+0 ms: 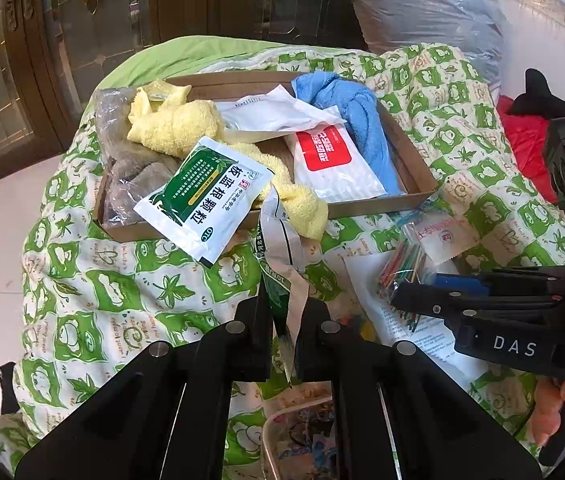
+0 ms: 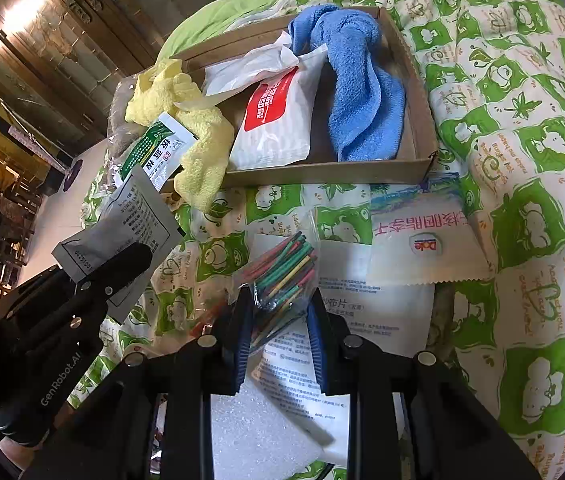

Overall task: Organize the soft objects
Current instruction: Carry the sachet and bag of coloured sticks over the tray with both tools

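Black hand-held gripper (image 1: 284, 320) — silver screws, blue pads (image 2: 316, 344).

A shallow cardboard tray (image 1: 414, 184) on the bed holds a crumpled blue towel (image 1: 356, 120), a red-labelled white wipes pack (image 1: 330, 160), a yellow towel (image 1: 178, 120) draped over its front wall, and a green-and-white sachet (image 1: 202, 196) overhanging the edge

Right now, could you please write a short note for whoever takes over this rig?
Left claw: shut on a green-and-white sachet, lifted off the quilt.
Right claw: shut on a clear bag of coloured sticks.
Done: cardboard tray holds the blue towel, yellow towel, red-label wipes pack and another sachet.
Left: both held items, the Dole packet and paper sheets on the quilt.
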`<state>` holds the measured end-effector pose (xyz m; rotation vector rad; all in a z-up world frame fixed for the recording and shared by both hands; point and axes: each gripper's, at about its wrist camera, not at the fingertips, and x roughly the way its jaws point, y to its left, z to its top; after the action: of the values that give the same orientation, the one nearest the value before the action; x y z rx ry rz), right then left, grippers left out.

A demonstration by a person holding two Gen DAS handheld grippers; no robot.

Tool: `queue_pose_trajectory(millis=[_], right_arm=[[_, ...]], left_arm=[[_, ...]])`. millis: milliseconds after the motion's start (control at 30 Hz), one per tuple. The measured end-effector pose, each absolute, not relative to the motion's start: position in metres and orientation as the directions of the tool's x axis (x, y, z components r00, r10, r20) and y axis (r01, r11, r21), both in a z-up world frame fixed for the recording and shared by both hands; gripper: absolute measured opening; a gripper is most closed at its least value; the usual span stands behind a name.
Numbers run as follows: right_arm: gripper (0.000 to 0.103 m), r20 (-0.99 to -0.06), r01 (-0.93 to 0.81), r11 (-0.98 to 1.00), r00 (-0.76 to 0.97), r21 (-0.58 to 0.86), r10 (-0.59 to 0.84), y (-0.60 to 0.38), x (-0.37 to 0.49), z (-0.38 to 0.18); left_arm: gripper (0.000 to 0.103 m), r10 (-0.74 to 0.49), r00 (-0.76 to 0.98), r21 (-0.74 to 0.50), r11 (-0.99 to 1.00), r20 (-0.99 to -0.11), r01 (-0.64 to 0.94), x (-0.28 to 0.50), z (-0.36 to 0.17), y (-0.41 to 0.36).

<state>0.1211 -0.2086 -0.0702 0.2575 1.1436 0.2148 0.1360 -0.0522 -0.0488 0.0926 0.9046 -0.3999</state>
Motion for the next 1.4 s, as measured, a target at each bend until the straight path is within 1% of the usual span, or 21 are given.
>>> queue_pose_trajectory(millis=[333, 500, 633, 1167, 1400], right_arm=[[0.025, -0.873, -0.027, 0.954, 0.396, 0.299, 0.285, -0.203, 0.124, -0.073], [0.025, -0.87, -0.032, 0.975, 0.445, 0.221, 0.212, -0.201, 0.121, -0.063], [0.025, -0.864, -0.036, 0.981, 0.467, 0.192, 0.186, -0.2, 0.121, -0.058], [0.025, -0.862, -0.035, 0.98, 0.47, 0.195, 0.188, -0.203, 0.12, -0.057], [0.025, -0.856, -0.032, 0.98, 0.481, 0.199, 0.189, -0.205, 0.119, -0.053]], left_arm=[[0.007, -0.288, 0.563, -0.072, 0.925, -0.775, 0.373, 0.135, -0.046, -0.052], [0.007, -0.27, 0.578, -0.049, 0.928, -0.77, 0.368, 0.134, -0.045, -0.051], [0.007, -0.262, 0.585, -0.038, 0.93, -0.767, 0.367, 0.134, -0.044, -0.051], [0.007, -0.249, 0.608, -0.019, 0.933, -0.754, 0.359, 0.132, -0.041, -0.051], [0.007, -0.26, 0.63, -0.047, 0.941, -0.732, 0.334, 0.133, -0.031, -0.04]])
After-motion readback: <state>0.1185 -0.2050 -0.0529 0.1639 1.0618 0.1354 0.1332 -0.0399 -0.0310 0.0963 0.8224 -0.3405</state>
